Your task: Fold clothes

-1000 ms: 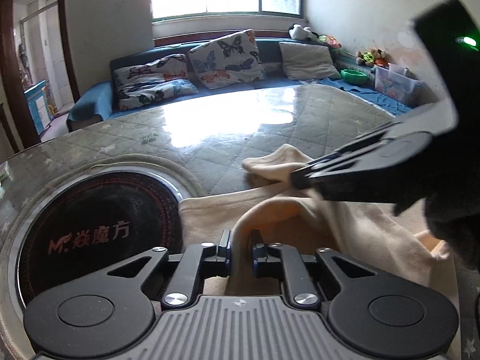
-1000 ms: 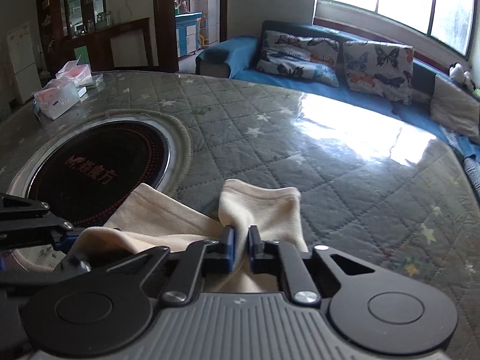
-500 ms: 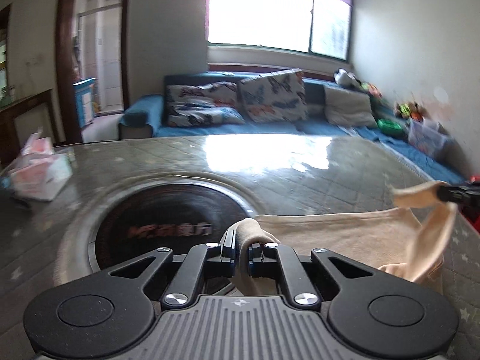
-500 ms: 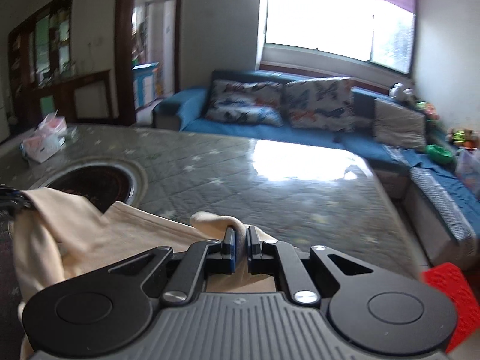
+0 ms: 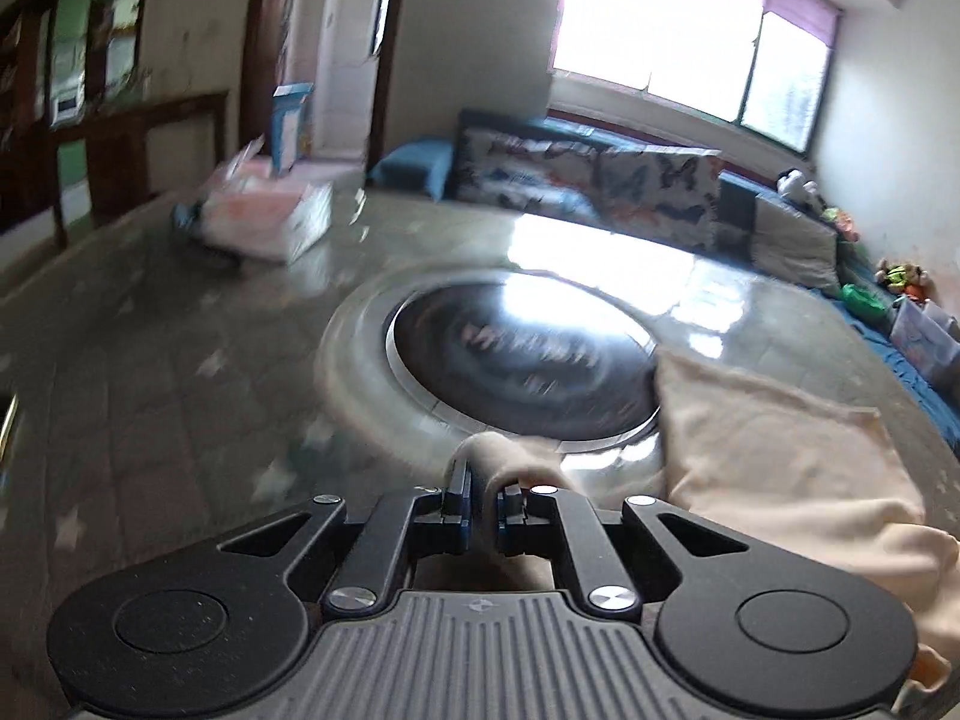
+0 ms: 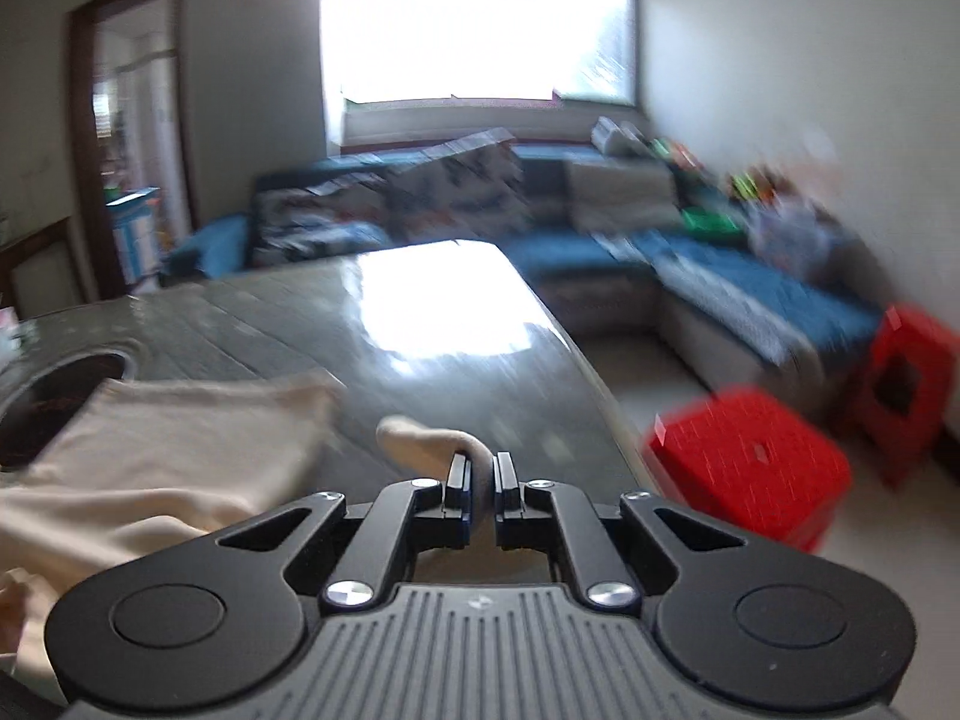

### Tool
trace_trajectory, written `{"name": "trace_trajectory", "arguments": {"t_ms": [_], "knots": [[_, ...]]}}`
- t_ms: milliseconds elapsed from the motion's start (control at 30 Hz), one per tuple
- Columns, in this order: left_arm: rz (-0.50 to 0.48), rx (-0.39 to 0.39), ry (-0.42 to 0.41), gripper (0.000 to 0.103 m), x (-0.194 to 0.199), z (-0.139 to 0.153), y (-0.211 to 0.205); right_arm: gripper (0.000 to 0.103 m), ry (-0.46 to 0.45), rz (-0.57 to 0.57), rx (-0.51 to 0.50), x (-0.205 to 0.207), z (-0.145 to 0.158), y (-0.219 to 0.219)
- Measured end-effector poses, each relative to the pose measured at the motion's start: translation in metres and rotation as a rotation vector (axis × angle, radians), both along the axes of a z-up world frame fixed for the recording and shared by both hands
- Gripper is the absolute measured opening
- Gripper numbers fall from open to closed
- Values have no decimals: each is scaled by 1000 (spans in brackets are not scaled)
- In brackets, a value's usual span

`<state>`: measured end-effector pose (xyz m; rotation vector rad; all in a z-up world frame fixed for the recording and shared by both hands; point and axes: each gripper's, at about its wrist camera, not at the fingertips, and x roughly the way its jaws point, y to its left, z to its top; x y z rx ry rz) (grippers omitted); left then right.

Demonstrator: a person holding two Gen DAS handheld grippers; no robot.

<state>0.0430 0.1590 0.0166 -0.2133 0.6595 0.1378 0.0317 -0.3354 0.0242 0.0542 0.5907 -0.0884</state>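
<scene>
A cream garment point(image 5: 774, 444) lies spread on the grey quilted table, to the right in the left wrist view and to the left in the right wrist view point(image 6: 168, 450). My left gripper point(image 5: 483, 489) is shut on a bunched end of it near the black round hotplate point(image 5: 522, 366). My right gripper point(image 6: 478, 477) is shut on another end of the garment, close to the table's right edge. Both views are blurred by motion. Neither gripper shows in the other's view.
A pink and white tissue pack point(image 5: 264, 210) sits at the table's far left. A blue sofa with patterned cushions point(image 5: 600, 186) runs behind the table. Two red plastic stools point(image 6: 750, 468) stand on the floor to the right of the table edge point(image 6: 594, 384).
Both grippers have swung apart, the left toward the left and the right toward the right, each still holding its end. The garment now stretches out flatter between them.
</scene>
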Motion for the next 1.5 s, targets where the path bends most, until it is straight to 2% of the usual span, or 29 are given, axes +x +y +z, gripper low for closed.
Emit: {"name": "trace_trajectory", "arguments": {"t_ms": [133, 200, 433, 533, 567, 600, 700, 867, 933, 1100, 1200, 1233, 1433, 1500], "knots": [[41, -13, 39, 16, -4, -9, 11, 6, 77, -93, 13, -8, -29, -23], [55, -3, 36, 23, -7, -6, 13, 7, 100, -139, 24, -13, -37, -34], [99, 41, 12, 36, -14, 2, 16, 10, 50, -76, -23, -18, -28, -23], [112, 70, -4, 47, -16, 6, 14, 19, 43, -19, -20, -9, -26, -12], [118, 69, -2, 48, -15, 6, 16, 25, 47, -6, -18, -4, -27, -10], [127, 65, 3, 48, -15, 6, 19, 28, 51, 2, -21, -2, -29, -7], [154, 49, 16, 50, -17, 3, 28, 29, 66, 16, -27, 9, -37, -5], [186, 41, 24, 53, -21, 1, 36, 30, 111, -24, -11, 27, -50, -18], [203, 10, 35, 54, -22, 0, 40, 35, 110, -40, -11, 28, -54, -24], [271, -99, 40, 56, -24, -3, 55, 35, 123, -42, -34, 26, -53, -28], [322, -119, 29, 56, -27, -3, 62, 34, 125, -46, -34, 26, -53, -30], [333, -111, 29, 56, -28, -3, 63, 34, 126, -47, -36, 27, -53, -30], [327, 53, 40, 62, -27, -7, 52, 34, 128, -49, -50, 29, -52, -28], [369, 16, 58, 63, -26, -10, 59, 34, 130, -51, -50, 30, -51, -27]]}}
